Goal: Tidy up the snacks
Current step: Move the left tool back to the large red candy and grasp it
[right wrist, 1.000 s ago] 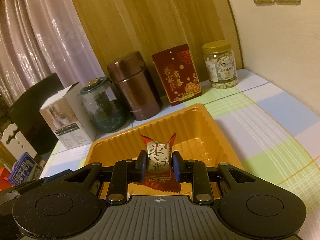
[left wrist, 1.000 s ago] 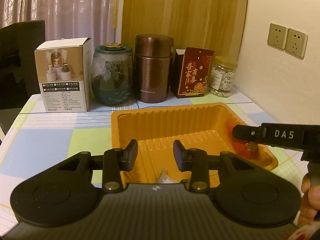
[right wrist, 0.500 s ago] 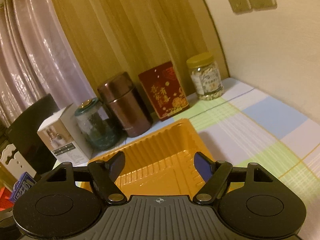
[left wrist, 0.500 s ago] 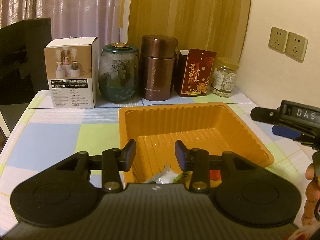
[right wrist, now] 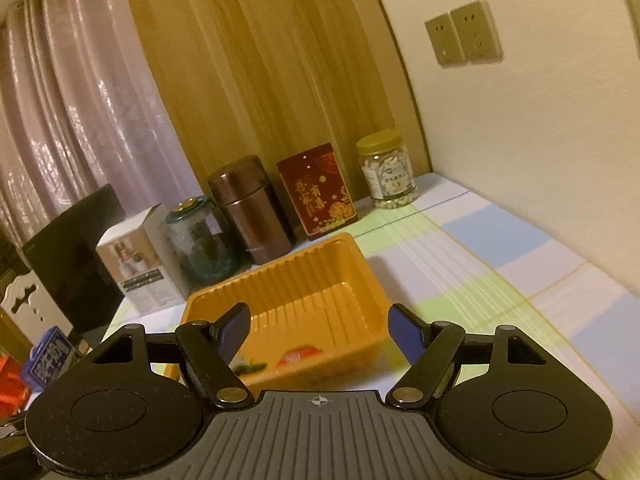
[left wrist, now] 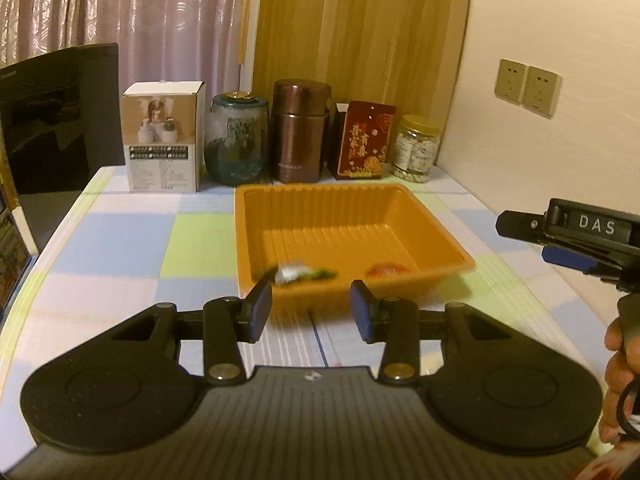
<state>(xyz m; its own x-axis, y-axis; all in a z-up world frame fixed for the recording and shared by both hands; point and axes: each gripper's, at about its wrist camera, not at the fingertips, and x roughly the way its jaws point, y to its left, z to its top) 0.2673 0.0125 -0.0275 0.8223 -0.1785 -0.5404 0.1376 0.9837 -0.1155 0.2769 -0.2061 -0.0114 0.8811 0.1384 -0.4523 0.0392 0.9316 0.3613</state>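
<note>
An orange plastic tray (left wrist: 348, 220) sits on the checked tablecloth. Near its front wall lie a white and green wrapped snack (left wrist: 298, 273) and a red snack packet (left wrist: 386, 270). My left gripper (left wrist: 312, 307) hovers just short of the tray's front edge, open with nothing between its fingers. In from the right edge reaches my right gripper (left wrist: 532, 240), level with the tray's side. The right wrist view has the right gripper (right wrist: 320, 324) open wide and empty above the tray (right wrist: 320, 276), with the red snack packet (right wrist: 298, 356) and the green snack (right wrist: 250, 366) below it.
Along the back stand a white carton (left wrist: 162, 140), a glass jar (left wrist: 236, 140), a brown flask (left wrist: 300, 132), a red box (left wrist: 366, 146) and a nut jar (left wrist: 416, 148). A wall with sockets (left wrist: 528, 87) bounds the right. A dark chair (left wrist: 60, 112) is at left. A hand (left wrist: 620, 380) holds the right gripper.
The right gripper opened and let go of the red snack packet, which now lies in the tray. Both grippers drew back from the tray and rose a little.
</note>
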